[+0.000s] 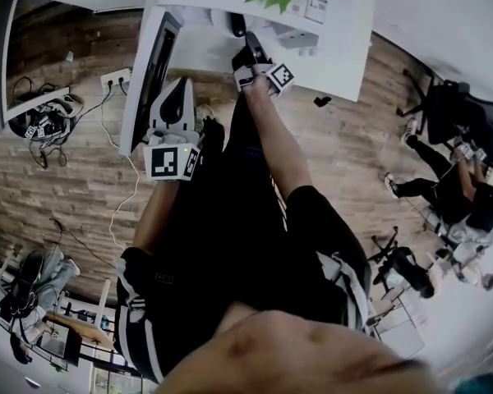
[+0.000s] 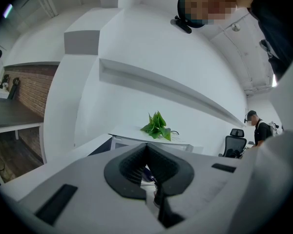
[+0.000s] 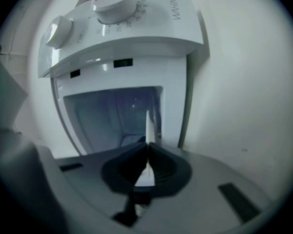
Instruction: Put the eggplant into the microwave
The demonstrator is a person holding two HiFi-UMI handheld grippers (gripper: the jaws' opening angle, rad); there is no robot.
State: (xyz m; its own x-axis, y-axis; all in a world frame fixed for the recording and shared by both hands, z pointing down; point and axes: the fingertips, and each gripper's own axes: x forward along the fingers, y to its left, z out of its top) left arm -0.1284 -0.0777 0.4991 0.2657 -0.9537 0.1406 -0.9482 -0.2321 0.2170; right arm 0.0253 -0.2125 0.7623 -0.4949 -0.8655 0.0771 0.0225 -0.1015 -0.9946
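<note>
Hunting for the eggplant gives little: only a small dark purple patch shows in the slit below the left gripper's meeting jaw tips, too cramped to name for certain, with a green plant well beyond. The right gripper has its jaws pressed together close before the microwave, tips just short of the bluish window; a thin white sliver rises at the tips, and whether it is pinched cannot be told. From the head view the microwave's inside is hidden
</note>
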